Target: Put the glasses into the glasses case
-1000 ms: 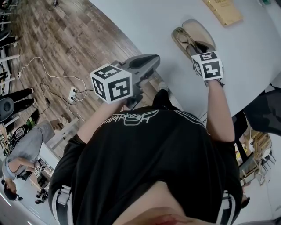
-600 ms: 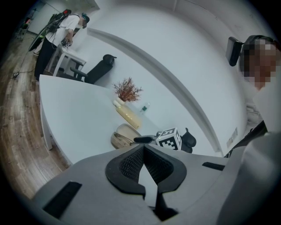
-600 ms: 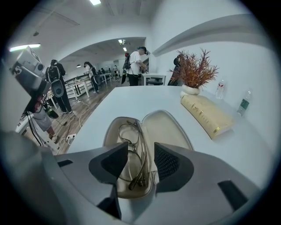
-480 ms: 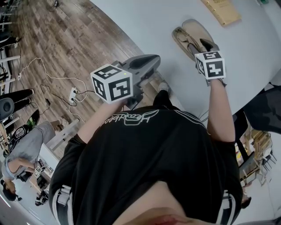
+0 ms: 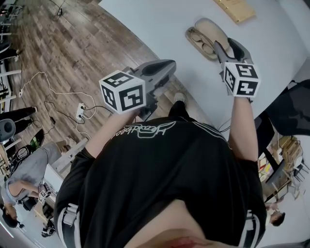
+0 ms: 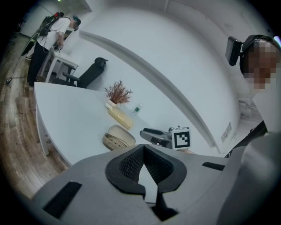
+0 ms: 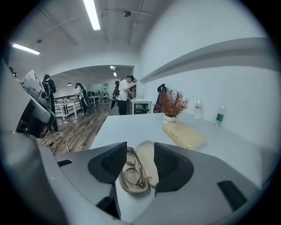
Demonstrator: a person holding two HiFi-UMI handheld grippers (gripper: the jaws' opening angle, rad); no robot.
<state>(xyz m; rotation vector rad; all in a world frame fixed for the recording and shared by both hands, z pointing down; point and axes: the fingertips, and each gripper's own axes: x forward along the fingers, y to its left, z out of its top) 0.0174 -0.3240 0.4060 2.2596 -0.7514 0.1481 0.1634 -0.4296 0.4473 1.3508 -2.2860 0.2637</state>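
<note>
The beige glasses case (image 5: pixel 209 32) lies open on the white table (image 5: pixel 164 29). The gold-rimmed glasses (image 5: pixel 197 39) rest folded in its left half. My right gripper (image 5: pixel 227 46) hangs just above the case's near end. Its jaws are opening, and nothing is between them. In the right gripper view the glasses (image 7: pixel 134 169) and the case lid (image 7: pixel 148 161) show through the gap of that gripper (image 7: pixel 139 149). My left gripper (image 5: pixel 168 66) is off the table's near edge, shut and empty. From it the case (image 6: pixel 119 136) and the right gripper (image 6: pixel 147 133) lie ahead.
A tan flat pouch (image 5: pixel 236 8) lies beyond the case, with a vase of dried twigs (image 7: pixel 172 105) and a bottle (image 7: pixel 219 116) farther back. The table's edge (image 5: pixel 145 46) runs diagonally over a wooden floor with cables (image 5: pixel 63 92). People stand in the distance.
My right gripper has lifted off the case and spread its jaws, leaving the glasses in the case. The left gripper looks unmoved.
</note>
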